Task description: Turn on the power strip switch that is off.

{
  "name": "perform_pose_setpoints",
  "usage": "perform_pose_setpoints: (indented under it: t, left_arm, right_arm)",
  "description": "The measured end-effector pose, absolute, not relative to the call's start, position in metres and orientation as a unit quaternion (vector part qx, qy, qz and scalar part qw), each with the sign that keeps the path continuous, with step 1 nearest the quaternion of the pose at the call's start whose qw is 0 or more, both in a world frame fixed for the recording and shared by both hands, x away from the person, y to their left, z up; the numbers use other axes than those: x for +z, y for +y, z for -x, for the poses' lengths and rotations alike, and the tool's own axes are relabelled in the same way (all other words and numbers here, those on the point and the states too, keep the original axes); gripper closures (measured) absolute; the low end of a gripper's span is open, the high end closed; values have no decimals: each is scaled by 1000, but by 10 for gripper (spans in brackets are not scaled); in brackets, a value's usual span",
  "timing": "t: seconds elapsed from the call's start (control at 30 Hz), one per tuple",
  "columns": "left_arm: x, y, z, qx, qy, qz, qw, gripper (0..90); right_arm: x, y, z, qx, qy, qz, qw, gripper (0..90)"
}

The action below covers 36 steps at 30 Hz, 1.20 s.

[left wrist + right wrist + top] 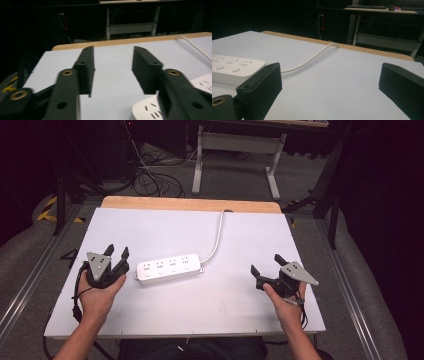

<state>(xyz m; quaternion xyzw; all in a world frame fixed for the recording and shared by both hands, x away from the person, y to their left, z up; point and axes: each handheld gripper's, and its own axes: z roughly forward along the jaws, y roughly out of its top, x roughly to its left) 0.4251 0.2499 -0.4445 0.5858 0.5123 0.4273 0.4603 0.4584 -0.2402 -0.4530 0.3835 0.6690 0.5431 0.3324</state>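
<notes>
Table [165, 320], white top, carries power strip [170, 268] lying flat mid-left, cord [218, 237] running off the far edge. Left gripper [116, 255] just beside the strip's left end, jaws spread, empty; right gripper [264, 264] well apart, also spread. Approach step, I'd say; next move calls for the left closing on the strip's end.

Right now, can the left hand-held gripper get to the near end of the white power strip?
Probably yes. The left hand-held gripper is open and sits just beside the power strip, whose left end lies close to its jaws. Only bare table shows between them.
</notes>
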Motion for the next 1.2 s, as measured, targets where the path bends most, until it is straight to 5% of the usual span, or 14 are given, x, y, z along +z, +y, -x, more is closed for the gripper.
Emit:
perform_pose_setpoints:
  t: [0.37, 1.2]
  left_arm:
    - [-439, 252, -420, 406, 487, -603, 484, 899]
    - [-425, 231, -430, 317, 471, -688, 452, 900]
  right_arm:
    - [-453, -240, -459, 543, 670, -382, 332, 52]
    - [-454, -239, -459, 539, 674, -382, 331, 56]
